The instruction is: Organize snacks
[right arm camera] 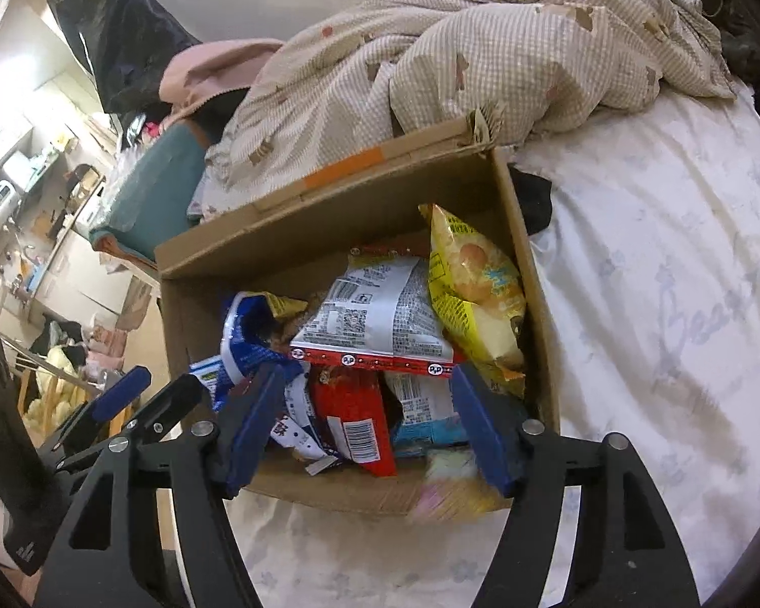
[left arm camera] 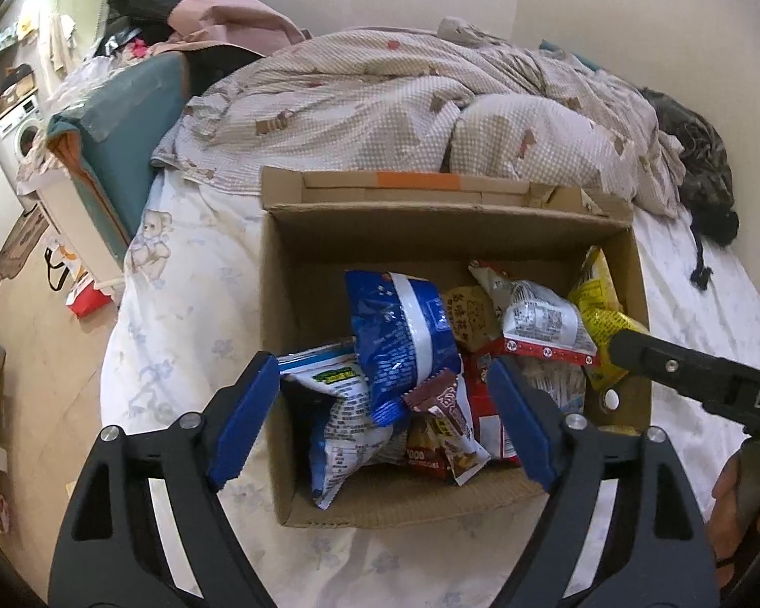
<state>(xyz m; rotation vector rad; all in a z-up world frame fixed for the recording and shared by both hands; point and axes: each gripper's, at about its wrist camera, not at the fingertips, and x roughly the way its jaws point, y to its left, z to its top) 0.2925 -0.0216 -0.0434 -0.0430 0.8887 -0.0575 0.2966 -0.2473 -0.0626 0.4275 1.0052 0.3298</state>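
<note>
A cardboard box (left arm camera: 299, 273) is set on the bed (left arm camera: 187, 314), and the snacks are piled loosely inside it. Seen in the left wrist view: a blue packet (left arm camera: 405, 334), a white-and-green packet (left arm camera: 339, 405), a brown packet (left arm camera: 446, 420), a white packet with red trim (left arm camera: 537, 319) and a yellow packet (left arm camera: 603, 314) leaned at the right wall. In the right wrist view a red packet (right arm camera: 354, 410) is wedged upright near the front wall.

The left hand-held gripper (left arm camera: 380, 420) is held wide, nothing between its pads, above the front left of the box. The right hand-held gripper (right arm camera: 365, 425) is also spread wide and empty, over the front right; something pale and yellow under its right finger is blurred and cannot be identified.

Progress is judged late: no snacks are seen loose on the bed sheet, everything visible is already boxed. What is left appears to be tidying the heap, since packets are lying crosswise and overlapped. A rumpled quilt (left arm camera: 405, 101) is bunched behind the box.
</note>
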